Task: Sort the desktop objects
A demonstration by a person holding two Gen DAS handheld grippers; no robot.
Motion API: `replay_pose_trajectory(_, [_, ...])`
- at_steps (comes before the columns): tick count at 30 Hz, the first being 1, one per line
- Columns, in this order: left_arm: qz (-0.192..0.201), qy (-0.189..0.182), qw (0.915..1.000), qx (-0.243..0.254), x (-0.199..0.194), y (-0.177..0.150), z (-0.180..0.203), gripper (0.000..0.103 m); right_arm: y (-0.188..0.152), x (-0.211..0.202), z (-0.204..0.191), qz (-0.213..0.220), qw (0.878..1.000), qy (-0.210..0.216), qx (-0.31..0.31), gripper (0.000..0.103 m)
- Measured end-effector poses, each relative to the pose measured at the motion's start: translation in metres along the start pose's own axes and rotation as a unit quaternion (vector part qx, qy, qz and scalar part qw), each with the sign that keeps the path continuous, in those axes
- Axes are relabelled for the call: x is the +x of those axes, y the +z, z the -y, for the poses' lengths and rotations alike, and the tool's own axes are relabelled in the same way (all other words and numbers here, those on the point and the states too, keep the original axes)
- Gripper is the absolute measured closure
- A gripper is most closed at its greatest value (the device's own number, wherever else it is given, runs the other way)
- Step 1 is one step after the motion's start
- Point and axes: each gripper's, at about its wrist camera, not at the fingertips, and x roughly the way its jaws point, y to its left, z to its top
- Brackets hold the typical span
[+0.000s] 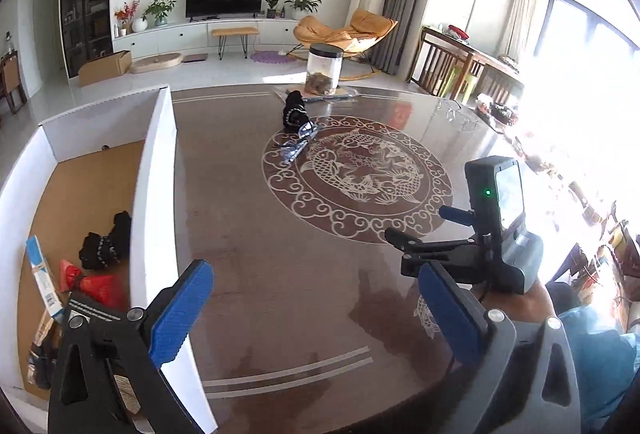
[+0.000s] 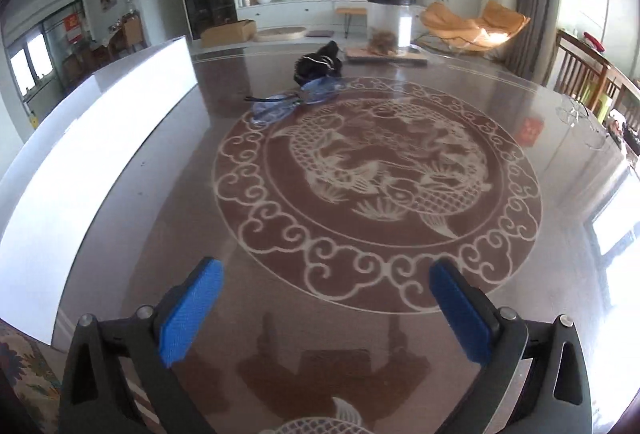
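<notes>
Lower left of the frame, my box (image 1: 154, 169) already holds several things (both grippers gape, empty); glasses (image 1: 298, 143) and black cloth (image 1: 294, 109) remain.

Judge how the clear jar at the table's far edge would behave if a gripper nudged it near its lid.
The jar is tall and upright, so it may tip. Its contents sit low, probably steadying it. Smooth walls could slip.
</notes>
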Motion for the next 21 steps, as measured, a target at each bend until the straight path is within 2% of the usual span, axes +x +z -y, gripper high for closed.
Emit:
replay_pose_trajectory(2, [-0.028, -0.006, 0.9996, -0.007, 0.044, -0.004, 0.011, 0.000, -0.001, 0.008, 0.026, -0.013, 0.999, -0.032, 0.017, 0.000])
replay_pose_trajectory(5, [-0.062, 0.045, 0.9969, -0.018, 0.110, -0.009, 0.003, 0.000, -0.006, 0.017, 0.045, -0.023, 0.998, -0.053, 0.028, 0.000])
replay_pose_trajectory(9, [-0.078, 0.089, 0.9917, -0.051, 0.159, -0.006, -0.024, 0.000, -0.007, 0.024, 0.045, -0.026, 0.998, -0.052, 0.023, 0.000])
replay_pose_trajectory(11, [-0.077, 0.101, 0.9903, -0.055, 0.174, -0.001, -0.032, 0.000, -0.008, 0.030, 0.040, -0.029, 0.998, -0.050, 0.023, 0.000])
replay_pose_trajectory(13, [-0.082, 0.128, 0.9878, -0.034, 0.184, 0.005, -0.034, 0.000, -0.012, 0.038, 0.038, -0.033, 0.998, -0.046, 0.027, 0.000])
replay_pose_trajectory(17, [-0.054, 0.133, 0.9892, -0.029, 0.192, 0.011, -0.042, 0.000, -0.013, 0.037, 0.039, -0.031, 0.998, -0.045, 0.035, 0.000])
replay_pose_trajectory(21, [-0.052, 0.136, 0.9888, -0.033, 0.194, 0.016, -0.045, 0.000, -0.013, 0.037, 0.038, -0.032, 0.998, -0.045, 0.035, 0.000])
